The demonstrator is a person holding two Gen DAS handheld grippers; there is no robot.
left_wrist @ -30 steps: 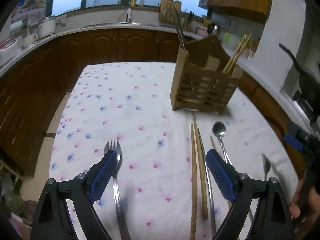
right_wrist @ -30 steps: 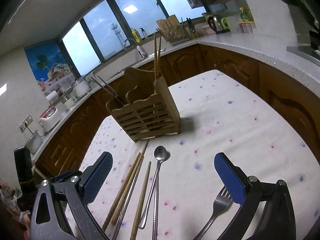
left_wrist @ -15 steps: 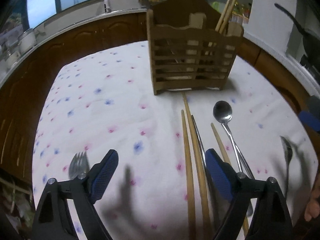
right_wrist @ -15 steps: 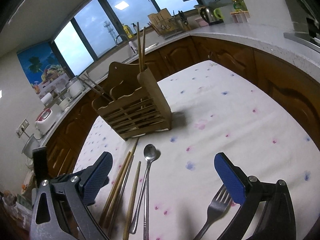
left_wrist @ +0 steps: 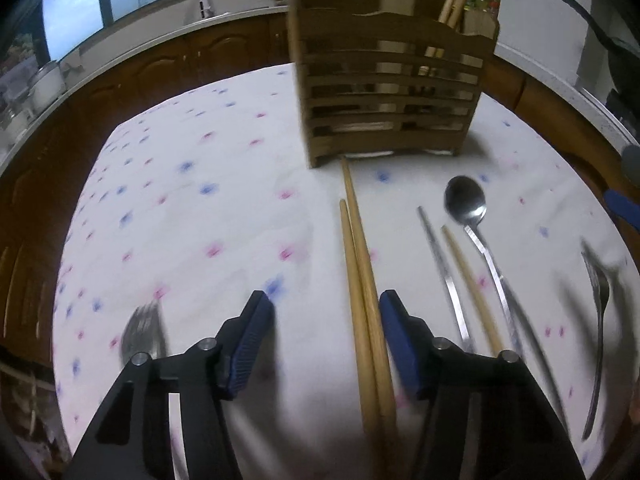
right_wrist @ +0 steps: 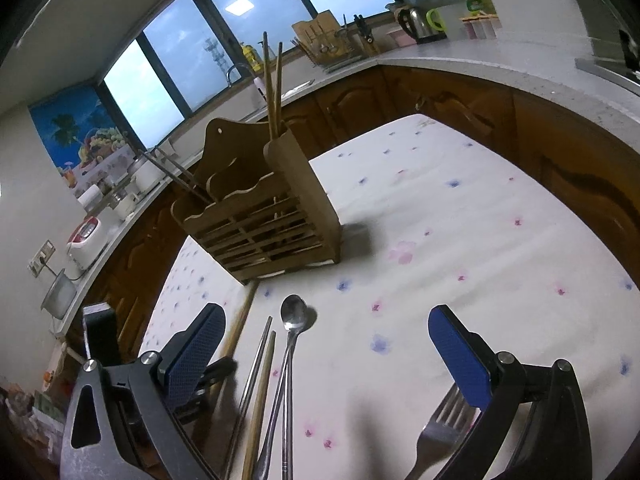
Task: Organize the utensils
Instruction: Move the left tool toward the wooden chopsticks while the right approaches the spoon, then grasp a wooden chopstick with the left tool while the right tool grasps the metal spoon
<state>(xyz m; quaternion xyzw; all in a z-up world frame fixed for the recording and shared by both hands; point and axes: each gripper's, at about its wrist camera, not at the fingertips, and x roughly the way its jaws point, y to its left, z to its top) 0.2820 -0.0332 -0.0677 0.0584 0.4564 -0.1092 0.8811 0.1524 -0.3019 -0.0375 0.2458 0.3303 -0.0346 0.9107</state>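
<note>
A wooden slatted utensil holder (left_wrist: 388, 100) (right_wrist: 260, 216) stands on the floral tablecloth with chopsticks in it. In front of it lie a pair of wooden chopsticks (left_wrist: 362, 280), a metal chopstick (left_wrist: 444, 276), a single wooden chopstick (left_wrist: 470, 280), a spoon (left_wrist: 466, 200) (right_wrist: 293, 314) and a fork (left_wrist: 598, 320) (right_wrist: 440, 424). Another fork (left_wrist: 142, 336) lies at the left. My left gripper (left_wrist: 326, 340) is open, low over the cloth, with the wooden pair just inside its right finger. My right gripper (right_wrist: 326, 344) is open above the spoon and chopsticks.
The table (left_wrist: 200, 220) is ringed by brown cabinets (right_wrist: 460, 108) and a grey countertop with appliances, a kettle (right_wrist: 420, 24) and a dish rack. The left gripper's body shows at the left in the right wrist view (right_wrist: 100, 332).
My left gripper has moved forward and right, lower toward the wooden chopstick pair, and its jaws have narrowed. The right gripper has shifted only slightly.
</note>
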